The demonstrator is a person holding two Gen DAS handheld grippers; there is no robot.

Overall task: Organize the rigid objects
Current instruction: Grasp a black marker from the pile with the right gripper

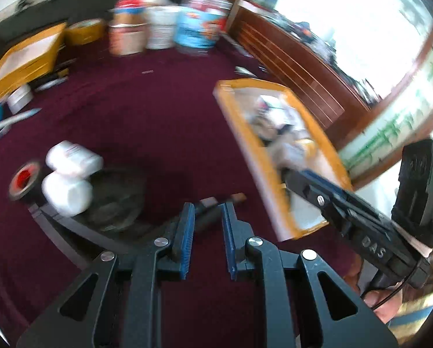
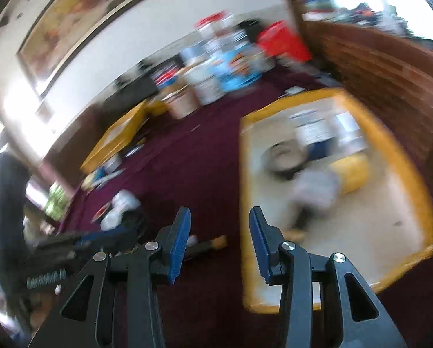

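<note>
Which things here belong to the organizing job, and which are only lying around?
Job:
- yellow-rimmed tray
- white bottles
- tape roll
- dark tool
- left gripper
- right gripper

Lying about:
- canisters
- framed picture
- wooden cabinet

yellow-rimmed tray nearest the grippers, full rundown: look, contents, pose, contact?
The yellow-rimmed tray is a shallow rectangle with a raised yellow rim and a pale cream floor; the material cannot be told through the blur. It lies flat on the maroon cloth, beside a brown slatted wooden panel. Inside sit blurred items: white boxes, a round dark-rimmed thing, a yellow cylinder lying on its side. The right gripper hovers at its near corner, open and empty, not touching.
</note>
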